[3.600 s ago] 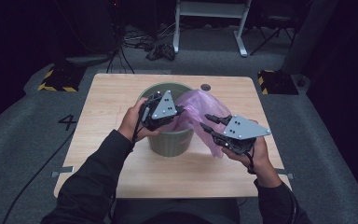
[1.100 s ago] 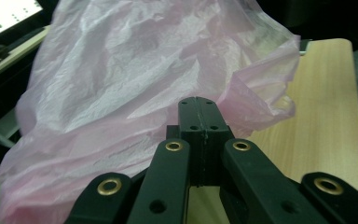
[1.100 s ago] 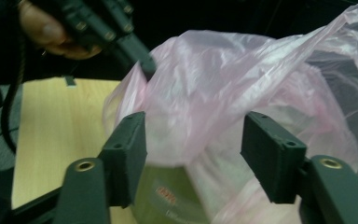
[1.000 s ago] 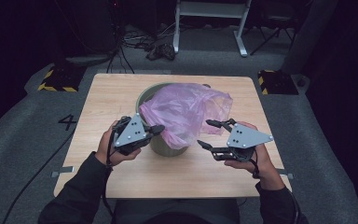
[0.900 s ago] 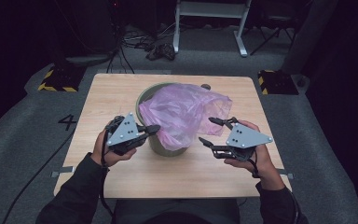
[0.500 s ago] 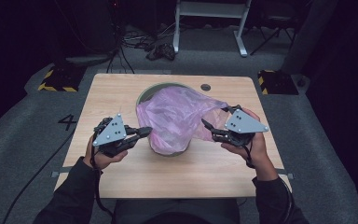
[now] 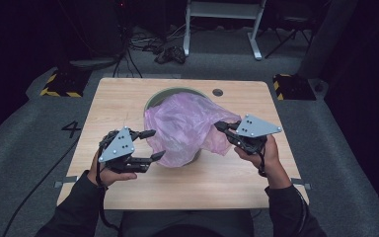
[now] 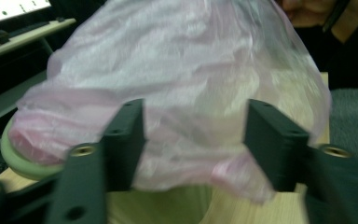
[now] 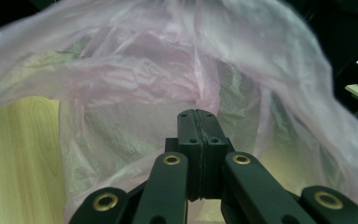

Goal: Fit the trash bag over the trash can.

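1. Pink bag (image 7: 187,126): draped over the green bin (image 7: 170,94), mid-worktop (image 7: 128,98).
2. Right tool (image 7: 221,126): just closed, pinching the bag's film right of the bin.
3. Left tool (image 7: 152,145): just spread, bag's hem between, ungripped.
4. Risk: a one-sided pull may tear the film or tip the bin.

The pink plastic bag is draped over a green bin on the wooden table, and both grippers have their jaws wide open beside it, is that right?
Not quite. Only the left gripper is open, its jaws just widened beside the pink plastic bag. The right gripper has just closed; the right gripper view shows its jaws pressed together at the bag's film, though whether film is pinched between them can't be told. The bag does drape over the green bin on the wooden table.
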Tool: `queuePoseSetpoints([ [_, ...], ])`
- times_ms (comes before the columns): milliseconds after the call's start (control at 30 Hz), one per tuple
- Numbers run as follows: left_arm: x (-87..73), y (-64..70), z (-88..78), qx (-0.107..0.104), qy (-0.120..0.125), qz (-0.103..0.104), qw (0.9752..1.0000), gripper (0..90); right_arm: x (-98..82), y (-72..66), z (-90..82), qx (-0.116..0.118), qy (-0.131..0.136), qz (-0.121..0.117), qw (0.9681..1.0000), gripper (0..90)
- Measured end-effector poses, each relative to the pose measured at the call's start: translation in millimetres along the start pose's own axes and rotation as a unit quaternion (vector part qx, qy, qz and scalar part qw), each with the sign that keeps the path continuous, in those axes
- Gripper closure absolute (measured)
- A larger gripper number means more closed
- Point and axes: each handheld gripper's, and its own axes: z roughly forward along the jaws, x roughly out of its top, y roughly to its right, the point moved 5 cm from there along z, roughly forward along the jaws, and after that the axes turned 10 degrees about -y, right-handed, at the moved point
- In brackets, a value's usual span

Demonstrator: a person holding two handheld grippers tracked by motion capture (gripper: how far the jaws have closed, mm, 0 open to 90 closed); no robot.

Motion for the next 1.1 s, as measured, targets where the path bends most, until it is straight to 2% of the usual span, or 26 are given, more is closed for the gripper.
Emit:
queuePoseSetpoints([
  [33,3.0,4.2,-0.4,-0.003,0.002,0.003,1.0000,30.7,0.1,-0.8,-1.3,-0.001,-0.001,-0.003,1.0000,90.0],
  [100,13.3,20.2,1.2,-0.014,0.004,0.023,0.9996,22.9,0.6,-2.5,-2.7,-0.005,-0.004,-0.007,1.0000,90.0],
  [200,23.0,33.6,6.4,-0.013,0.004,0.033,0.9993,19.7,1.7,-4.2,-3.6,-0.011,-0.005,-0.013,0.9998,90.0],
  [267,28.1,37.4,12.4,-0.006,-0.009,0.031,0.9995,19.8,2.2,-6.1,-3.9,-0.009,-0.005,-0.016,0.9998,90.0],
  [367,32.1,37.6,22.0,0.016,-0.021,0.032,0.9991,24.2,2.6,-7.8,-3.8,-0.009,-0.007,-0.021,0.9997,90.0],
  [500,31.8,31.8,33.4,0.043,-0.048,0.029,0.9975,35.1,3.1,-10.3,-5.5,-0.005,-0.003,-0.027,0.9996,90.0],
  [567,30.8,26.6,36.8,0.048,-0.042,0.017,0.9978,48.7,3.5,-11.5,-6.5,-0.001,0.000,-0.032,0.9995,90.0],
  [633,29.4,21.7,37.8,0.051,-0.043,0.025,0.9975,62.2,3.2,-13.3,-6.9,0.000,-0.001,-0.036,0.9993,90.0],
  [700,28.1,18.0,38.3,0.059,-0.040,0.024,0.9972,72.6,2.9,-15.4,-7.5,0.004,-0.001,-0.039,0.9992,90.0],
  [767,27.2,14.7,38.3,0.057,-0.040,0.020,0.9974,73.9,2.5,-17.4,-8.0,0.008,-0.001,-0.042,0.9991,90.0],
  [800,27.6,14.8,37.7,0.049,-0.036,0.015,0.9981,71.2,2.2,-18.8,-7.9,0.009,-0.002,-0.044,0.9990,90.0],
  [833,29.4,16.5,36.4,0.048,-0.033,0.013,0.9982,64.0,2.0,-19.5,-7.7,0.009,-0.003,-0.047,0.9989,90.0],
  [867,30.9,17.6,35.4,0.051,-0.032,0.014,0.9981,52.3,1.9,-20.4,-7.7,0.010,-0.004,-0.046,0.9989,90.0],
  [900,33.1,19.1,33.7,0.052,-0.030,0.012,0.9981,46.2,1.9,-20.8,-7.7,0.011,-0.003,-0.047,0.9988,90.0],
  [967,38.5,22.8,30.1,0.033,-0.016,0.006,0.9993,33.9,2.0,-21.3,-8.0,0.011,-0.004,-0.049,0.9987,90.0],
  [1000,41.3,25.5,29.6,0.022,-0.011,0.004,0.9997,30.2,2.3,-21.8,-8.1,0.012,-0.004,-0.050,0.9987,90.0],
  [1067,47.3,33.4,29.2,0.003,-0.011,0.013,0.9998,27.4,2.4,-22.7,-8.1,0.010,-0.008,-0.051,0.9986,90.0],
  [1100,49.6,36.1,29.7,0.004,-0.014,0.019,0.9997,24.1,2.4,-22.7,-7.8,0.007,-0.012,-0.052,0.9986,90.0],
])
